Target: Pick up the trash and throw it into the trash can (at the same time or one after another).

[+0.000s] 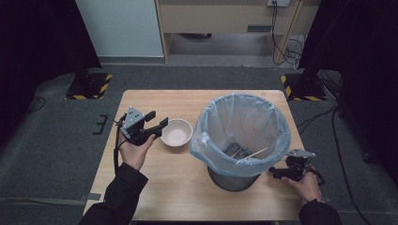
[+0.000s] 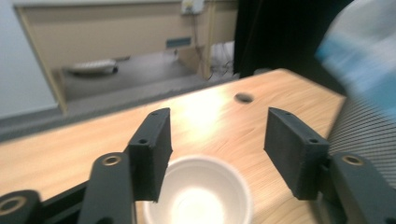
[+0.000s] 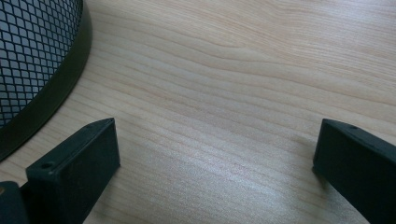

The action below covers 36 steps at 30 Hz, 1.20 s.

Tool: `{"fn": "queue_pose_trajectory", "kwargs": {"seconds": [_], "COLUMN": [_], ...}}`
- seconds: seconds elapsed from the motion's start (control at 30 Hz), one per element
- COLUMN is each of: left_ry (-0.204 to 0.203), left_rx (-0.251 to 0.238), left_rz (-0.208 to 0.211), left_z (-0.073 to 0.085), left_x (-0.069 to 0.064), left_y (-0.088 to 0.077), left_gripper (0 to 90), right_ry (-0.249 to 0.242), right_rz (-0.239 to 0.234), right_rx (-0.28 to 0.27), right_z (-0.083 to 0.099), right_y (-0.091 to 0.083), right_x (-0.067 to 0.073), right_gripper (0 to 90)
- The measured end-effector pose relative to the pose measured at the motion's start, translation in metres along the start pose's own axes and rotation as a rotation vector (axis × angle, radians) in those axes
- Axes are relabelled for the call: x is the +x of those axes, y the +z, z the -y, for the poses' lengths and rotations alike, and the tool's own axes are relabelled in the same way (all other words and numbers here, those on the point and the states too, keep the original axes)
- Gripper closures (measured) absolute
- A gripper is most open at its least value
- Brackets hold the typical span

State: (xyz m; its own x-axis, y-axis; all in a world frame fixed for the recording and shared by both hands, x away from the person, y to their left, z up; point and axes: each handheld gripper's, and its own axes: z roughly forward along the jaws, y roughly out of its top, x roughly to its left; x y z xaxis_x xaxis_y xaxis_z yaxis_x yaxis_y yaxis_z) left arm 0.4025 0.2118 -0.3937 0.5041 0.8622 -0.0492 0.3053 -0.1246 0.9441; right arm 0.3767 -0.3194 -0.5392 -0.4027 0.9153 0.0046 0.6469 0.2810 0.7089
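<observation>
A white bowl [image 1: 177,132] stands empty on the wooden table [image 1: 155,187], left of a black mesh bin [image 1: 233,180] lined with a pale blue bag [image 1: 240,119]. Thin wooden sticks [image 1: 253,153] lie inside the bag. My left gripper [image 1: 158,118] hovers just left of the bowl, open, jaws pointing toward it. In the left gripper view the bowl [image 2: 201,196] sits below and between the spread jaws of that gripper [image 2: 217,121], untouched. My right gripper [image 1: 276,173] rests open on the table beside the bin's base, and in the right gripper view [image 3: 218,123] bare wood lies between its jaws.
The bin's mesh wall [image 2: 359,130] stands close on the right of the left gripper, and its base rim [image 3: 42,70] curves past the right gripper. A cable hole [image 2: 243,97] marks the table's far side. Grey carpet [image 1: 56,140] surrounds the table.
</observation>
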Motion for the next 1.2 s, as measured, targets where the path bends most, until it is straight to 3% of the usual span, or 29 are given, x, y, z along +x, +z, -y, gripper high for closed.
{"fn": "queue_pose_trajectory", "kwargs": {"seconds": [0.33, 0.57, 0.87, 1.1, 1.2], "left_ry": [-0.056, -0.100, -0.118, -0.156, -0.176], "left_rx": [0.144, 0.218, 0.303, 0.339, 0.351], "left_rz": [-0.089, -0.116, -0.137, -0.119, -0.097], "left_z": [0.042, 0.062, 0.078, 0.092, 0.097], "left_x": [0.030, 0.037, 0.042, 0.044, 0.043], "left_y": [0.041, 0.063, 0.083, 0.090, 0.091], "left_gripper": [34.3, 34.0, 37.7, 46.6, 54.7], "right_ry": [0.000, 0.000, 0.000, 0.000, 0.000], "right_rz": [0.000, 0.000, 0.000, 0.001, 0.001], "right_rx": [0.000, 0.000, 0.000, -0.001, -0.001], "right_z": [0.000, 0.000, 0.000, 0.000, 0.000], "right_y": [0.000, 0.000, 0.000, 0.000, 0.000], "right_x": [0.000, 0.000, 0.000, 0.000, 0.000], "right_gripper": [0.7, 0.7, 0.7, 0.7, 0.7]}}
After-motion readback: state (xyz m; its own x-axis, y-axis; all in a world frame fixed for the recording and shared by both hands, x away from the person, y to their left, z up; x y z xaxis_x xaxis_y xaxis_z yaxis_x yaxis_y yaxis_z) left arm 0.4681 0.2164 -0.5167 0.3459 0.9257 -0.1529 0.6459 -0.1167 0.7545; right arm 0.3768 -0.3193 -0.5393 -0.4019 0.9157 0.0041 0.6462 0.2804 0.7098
